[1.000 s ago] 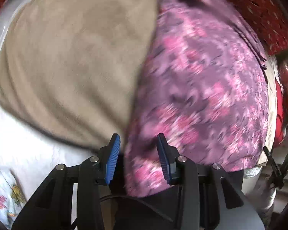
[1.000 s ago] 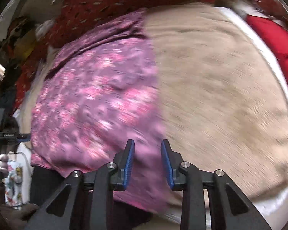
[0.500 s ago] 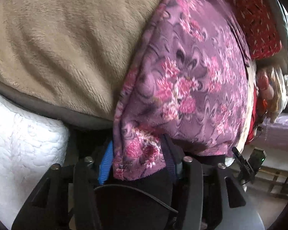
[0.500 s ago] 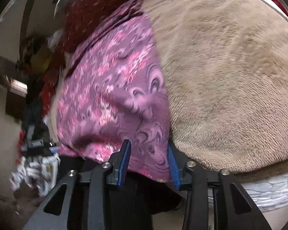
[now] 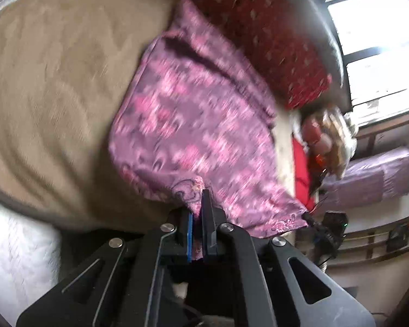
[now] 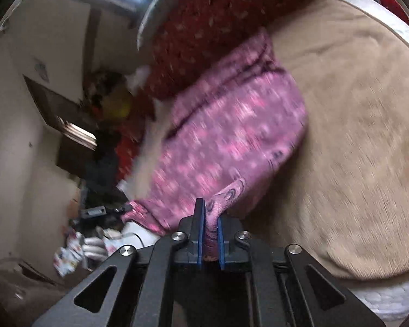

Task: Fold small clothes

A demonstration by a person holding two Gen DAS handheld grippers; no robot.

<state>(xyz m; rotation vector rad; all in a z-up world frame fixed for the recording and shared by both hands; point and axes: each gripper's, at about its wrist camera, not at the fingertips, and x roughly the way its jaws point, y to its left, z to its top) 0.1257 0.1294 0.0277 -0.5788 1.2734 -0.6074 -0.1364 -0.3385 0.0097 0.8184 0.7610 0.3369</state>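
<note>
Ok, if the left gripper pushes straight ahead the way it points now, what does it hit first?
Probably the purple floral garment itself: the left gripper is shut on its hem, with the beige blanket beneath. Blur leaves depth uncertain.

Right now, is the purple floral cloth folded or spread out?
Mostly spread: the purple floral cloth lies on the beige blanket, its near edge pinched by the left gripper and right gripper.

Free room: bare tan blanket (image 5: 54, 87) left of the left tongs (image 5: 197, 212) and right of the right tongs (image 6: 210, 212). Obstacles: purple floral cloth (image 5: 193, 125) directly ahead of both tongs, pinched in each; red patterned cushion (image 5: 259, 32) beyond it; cluttered pile (image 5: 330, 139) ahead-right of the left tongs.
</note>
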